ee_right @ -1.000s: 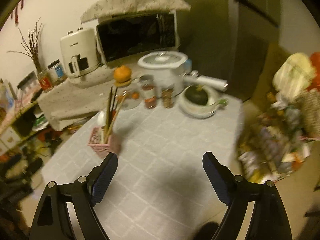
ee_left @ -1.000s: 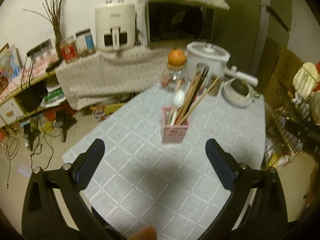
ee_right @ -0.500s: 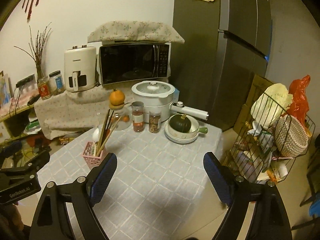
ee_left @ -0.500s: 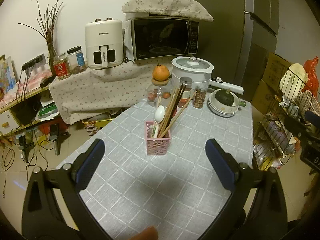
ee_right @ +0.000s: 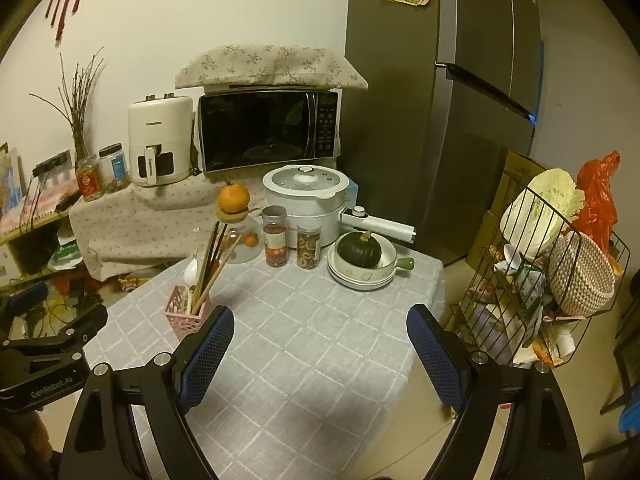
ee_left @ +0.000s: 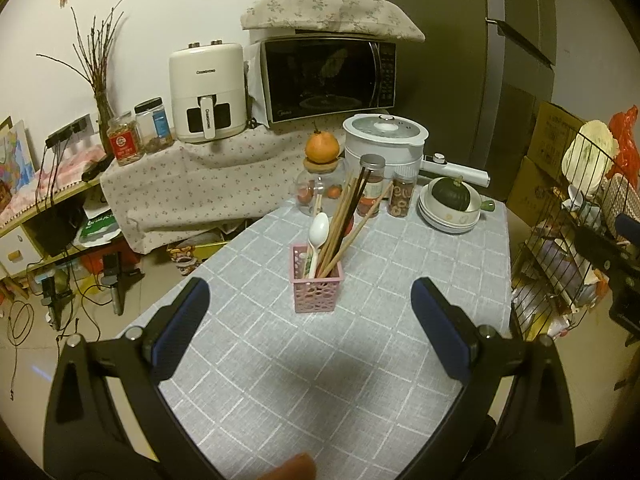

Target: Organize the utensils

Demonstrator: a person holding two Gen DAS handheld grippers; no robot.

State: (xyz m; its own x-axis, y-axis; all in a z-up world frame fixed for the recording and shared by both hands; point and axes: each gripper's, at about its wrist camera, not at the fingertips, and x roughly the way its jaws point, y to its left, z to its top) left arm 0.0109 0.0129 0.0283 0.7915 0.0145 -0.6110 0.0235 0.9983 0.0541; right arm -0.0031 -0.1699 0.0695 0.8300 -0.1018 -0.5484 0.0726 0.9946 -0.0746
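Indoors, a counter [ee_left: 280,380] under a grey checked cloth stands before a microwave [ee_left: 326,80] and fridge [ee_right: 440,120], and near its left edge a pink holder [ee_left: 318,288] of chopsticks [ee_left: 340,224] stands ahead of both released, empty claws, left claw [ee_left: 310,320] and right claw [ee_right: 320,344].

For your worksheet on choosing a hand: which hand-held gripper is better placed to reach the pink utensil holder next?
Probably the left hand-held gripper: the pink holder sits centred between its open jaws. From the right hand-held gripper it lies off to the left.
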